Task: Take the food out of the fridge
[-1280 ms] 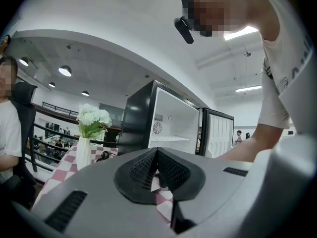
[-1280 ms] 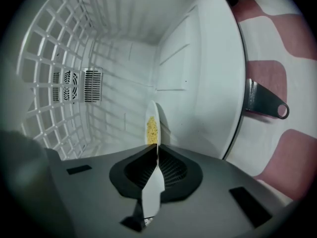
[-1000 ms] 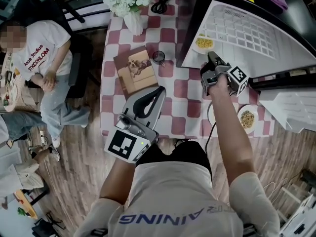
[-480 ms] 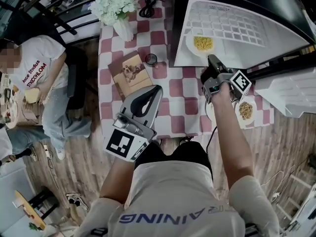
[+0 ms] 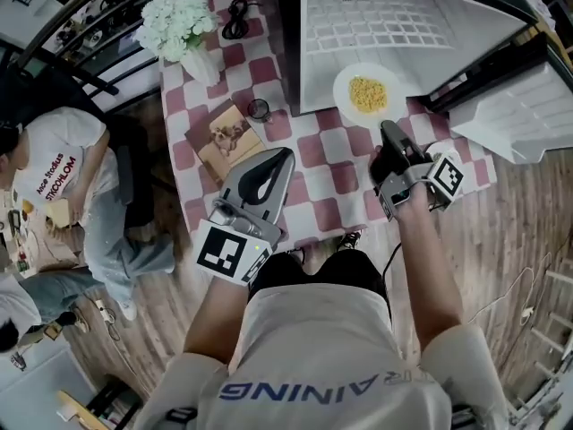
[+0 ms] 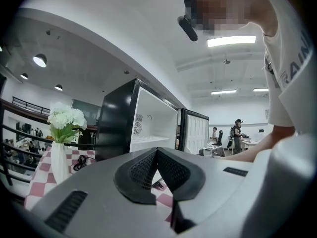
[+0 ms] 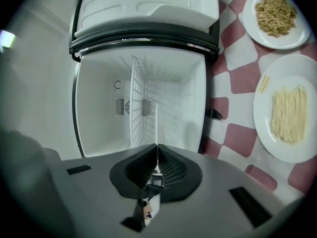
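The left gripper (image 5: pixel 280 157) and right gripper (image 5: pixel 390 133) were shut, empty. The plate (image 5: pixel 341 88) before the fridge (image 5: pixel 403 25) looked stiff and breakable, its noodles (image 5: pixel 367 94) loose; best pinched at the rim, kept level.

We see the left gripper (image 6: pixel 156 150) and the right gripper (image 7: pixel 157 147) as matt grey plastic shells with black, finely ribbed pads. The fridge (image 6: pixel 115 128) looks glossy black outside and smooth white plastic inside, with 1 white wire shelf (image 7: pixel 141 108). The tablecloth (image 5: pixel 327 155) looks like soft checked cloth, a plate (image 7: pixel 261 128) glossy white, and the floor (image 5: pixel 143 330) matt wood planks.
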